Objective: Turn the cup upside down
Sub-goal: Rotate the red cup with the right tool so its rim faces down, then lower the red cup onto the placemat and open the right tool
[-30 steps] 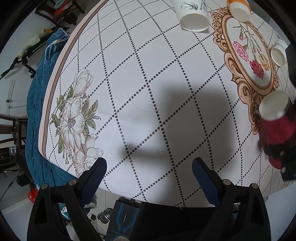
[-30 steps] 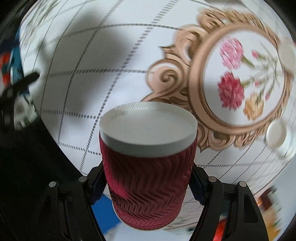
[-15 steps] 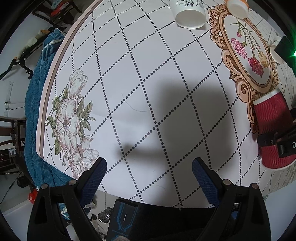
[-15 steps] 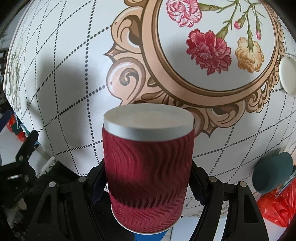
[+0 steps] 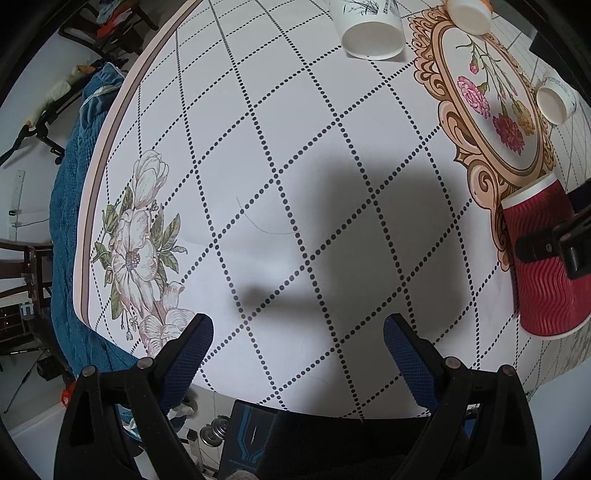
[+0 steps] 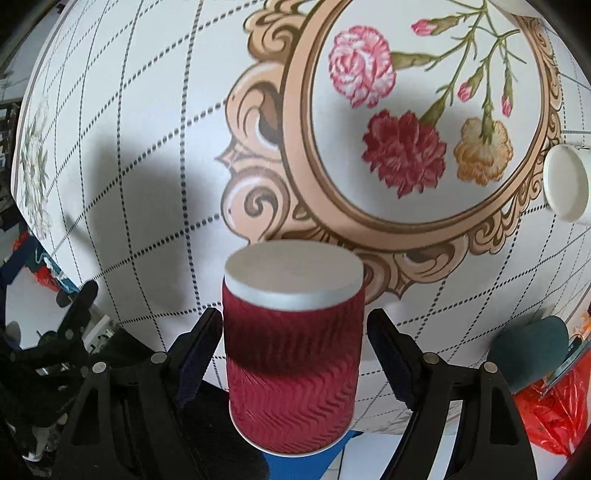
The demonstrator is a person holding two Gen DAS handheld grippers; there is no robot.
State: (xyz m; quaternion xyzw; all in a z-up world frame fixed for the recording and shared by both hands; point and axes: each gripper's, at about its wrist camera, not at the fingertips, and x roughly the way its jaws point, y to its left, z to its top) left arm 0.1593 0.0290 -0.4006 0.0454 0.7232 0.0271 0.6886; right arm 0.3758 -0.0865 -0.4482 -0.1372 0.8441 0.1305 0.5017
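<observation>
Right wrist view, right tongs point(image 6: 295, 332) parted, flanking inverted red ripple cup point(image 6: 291, 369), left tongs point(image 5: 297, 343) wide over floral tabletop point(image 5: 258, 166), white paper cup point(image 5: 371, 33) beyond.

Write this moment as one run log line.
red cup: upside down, rim apparently on table | right tool: open around cup, small gap visible | left tool: open, empty, over table

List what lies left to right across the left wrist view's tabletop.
Blue cloth → pale flower print → white cup → carnation medallion → red cup.
</observation>
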